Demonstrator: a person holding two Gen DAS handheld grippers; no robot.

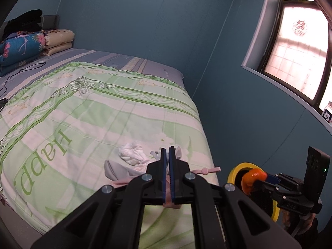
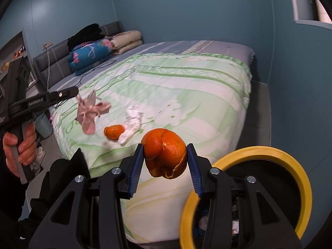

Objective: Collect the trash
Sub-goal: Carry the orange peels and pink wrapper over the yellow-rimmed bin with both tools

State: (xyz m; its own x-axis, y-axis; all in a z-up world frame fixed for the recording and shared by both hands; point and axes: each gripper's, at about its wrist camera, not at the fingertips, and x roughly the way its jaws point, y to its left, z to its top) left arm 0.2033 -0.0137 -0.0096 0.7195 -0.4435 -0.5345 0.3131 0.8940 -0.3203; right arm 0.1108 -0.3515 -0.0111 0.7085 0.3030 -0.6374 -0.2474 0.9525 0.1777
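1. The left gripper (image 2: 75, 91) hangs over the near-left part of the bed (image 2: 207, 87). Its fingers are pressed nearly together on a pink cloth item (image 2: 89, 112) that dangles clear of the quilt. It is thin, limp fabric, so I judge it could slide out if the hand swings fast.
2. On the quilt just right of that lie a piece of orange peel (image 2: 114, 131) and, touching it, a crumpled white tissue (image 2: 132, 122). Neither is collected yet. The tissue is light and could be knocked aside when the peel is picked up.
3. The right gripper (image 2: 166, 157) holds a larger curled orange peel (image 2: 165, 153) between its blue pads (image 2: 137, 166), with the fingers spread about as wide as the peel. The right pad looks barely in contact, so the hold seems loose.
4. The yellow-rimmed bin (image 2: 290, 161) stands at the foot of the bed, low right, with dark contents. The peel sits left of its opening, still over the bed edge. Let go here, it would probably hit the rim or land on the floor.
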